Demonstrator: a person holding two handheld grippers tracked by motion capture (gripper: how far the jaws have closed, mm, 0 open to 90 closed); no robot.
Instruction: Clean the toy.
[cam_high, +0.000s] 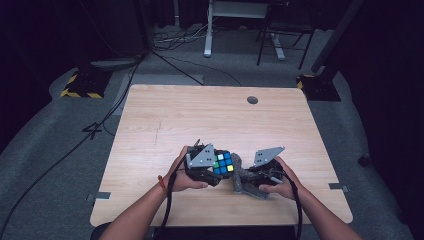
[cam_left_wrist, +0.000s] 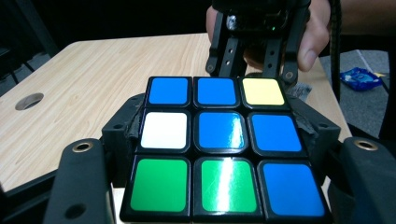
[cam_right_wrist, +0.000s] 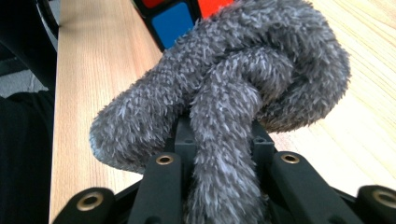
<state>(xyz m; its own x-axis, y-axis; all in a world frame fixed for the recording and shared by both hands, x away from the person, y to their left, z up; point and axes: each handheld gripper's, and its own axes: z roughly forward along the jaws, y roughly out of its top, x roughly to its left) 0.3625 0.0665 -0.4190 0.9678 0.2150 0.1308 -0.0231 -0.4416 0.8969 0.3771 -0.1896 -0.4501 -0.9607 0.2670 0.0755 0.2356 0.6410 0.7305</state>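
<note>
**benchtop_dan:** So what step is this? The puzzle cube (cam_high: 223, 163) is clamped in the left gripper (cam_high: 212, 172) near the front edge of the table (cam_high: 165, 115), jaws closed on its two sides. From the left gripper view a face of mostly blue tiles is seen, with two greens, one white and one yellow.

**fuzzy_logic:** Looks like a wipe-down to me. A grey fuzzy cloth (cam_right_wrist: 233, 93) is pinched in the right gripper (cam_right_wrist: 222, 186), jaws shut on the bunched end, and the rest is looped up into a knot-like wad. In the high view the cloth (cam_high: 243, 177) is seen just right of the cube, touching it or very nearly; that can't be settled from there.

**benchtop_dan:** In the right gripper view a blue tile and some red ones are seen just behind the wad, so the cloth is being held against a side face, not the blue one.

**fuzzy_logic:** Agreed, so probably mid-wipe. For the next move, the cube needs to be kept firmly clamped while the cloth is dragged across that face. Then a turn of the left wrist is called for, so a fresh face gets presented.

**benchtop_dan:** And the cloth grip has to be kept tight, or the wad gets pulled loose.
</note>
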